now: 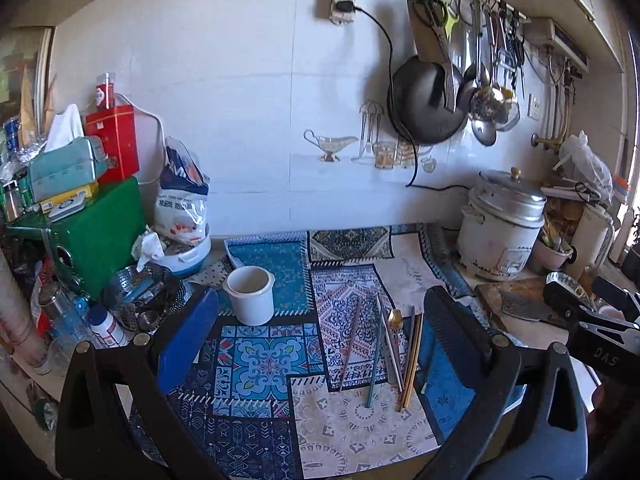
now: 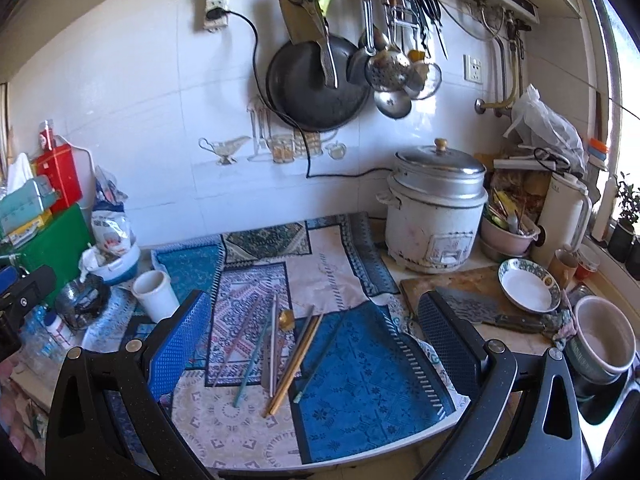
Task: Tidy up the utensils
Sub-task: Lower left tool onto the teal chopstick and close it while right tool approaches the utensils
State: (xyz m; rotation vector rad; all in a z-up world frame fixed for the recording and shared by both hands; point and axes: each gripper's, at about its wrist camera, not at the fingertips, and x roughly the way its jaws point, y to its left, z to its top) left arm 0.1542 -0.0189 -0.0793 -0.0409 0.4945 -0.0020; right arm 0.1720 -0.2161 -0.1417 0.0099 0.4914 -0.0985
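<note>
OK, both grippers are up with jaws wide apart, nothing held: left gripper (image 1: 320,320), right gripper (image 2: 316,324). Chopsticks (image 2: 294,364) and a gold spoon (image 2: 286,319) lie loose on the patterned mat (image 2: 360,368), white cup (image 2: 156,294) to their left. I expect the sticks to be light, stiff, thin and prone to rolling; I'd pinch mid-shaft, one pair at a time. Right view shows the cleaver (image 2: 480,312) and bowls; left view shows the clutter beside the cup.

Chopsticks (image 1: 376,354) lie on the mat (image 1: 256,368), right of the cup (image 1: 251,294), rice cooker (image 1: 500,232) behind.
</note>
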